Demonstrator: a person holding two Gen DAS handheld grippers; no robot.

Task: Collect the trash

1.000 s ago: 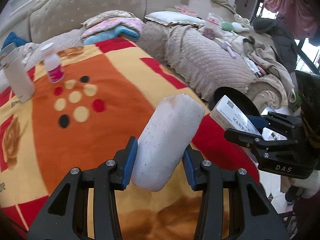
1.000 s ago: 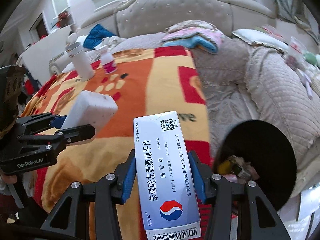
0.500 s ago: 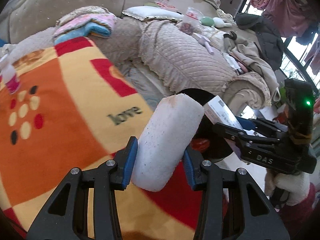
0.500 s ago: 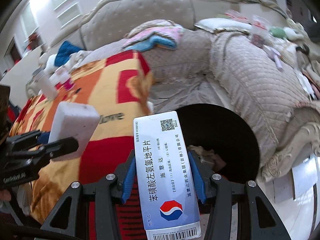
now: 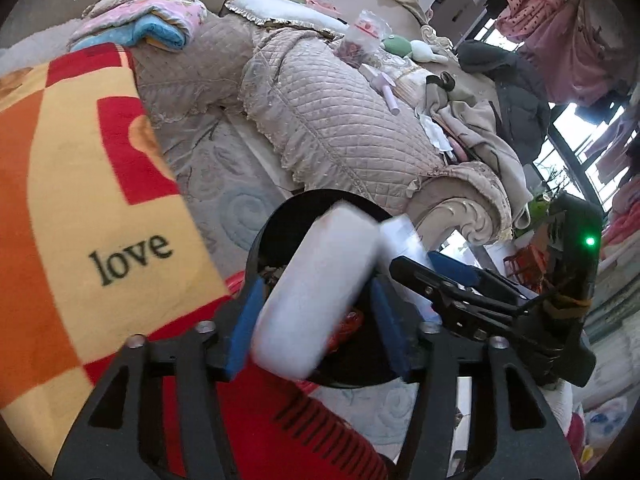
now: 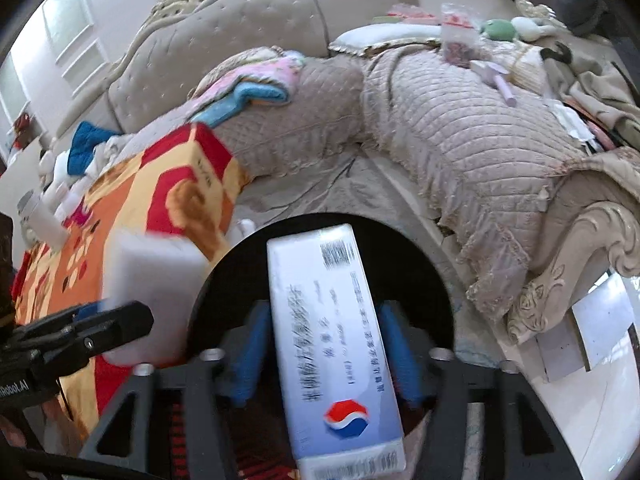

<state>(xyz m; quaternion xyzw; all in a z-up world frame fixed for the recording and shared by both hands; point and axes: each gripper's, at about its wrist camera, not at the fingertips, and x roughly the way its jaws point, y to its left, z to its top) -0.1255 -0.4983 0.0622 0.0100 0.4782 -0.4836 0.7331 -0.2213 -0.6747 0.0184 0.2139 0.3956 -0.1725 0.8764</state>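
Over the black bin (image 6: 436, 280) wedged between blanket (image 5: 80, 184) and sofa (image 5: 340, 128), both opening tools release: left tool (image 5: 316, 316) around the sponge (image 5: 316, 288), right tool (image 6: 324, 352) around the box (image 6: 332, 340).

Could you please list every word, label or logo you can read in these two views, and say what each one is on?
"love": on the orange and yellow blanket.
"Robot.AI", start cut off: on the left gripper body.
Medicine box: red and blue logo, barcodes and Chinese print, too blurred to read.
White foam block: no text.
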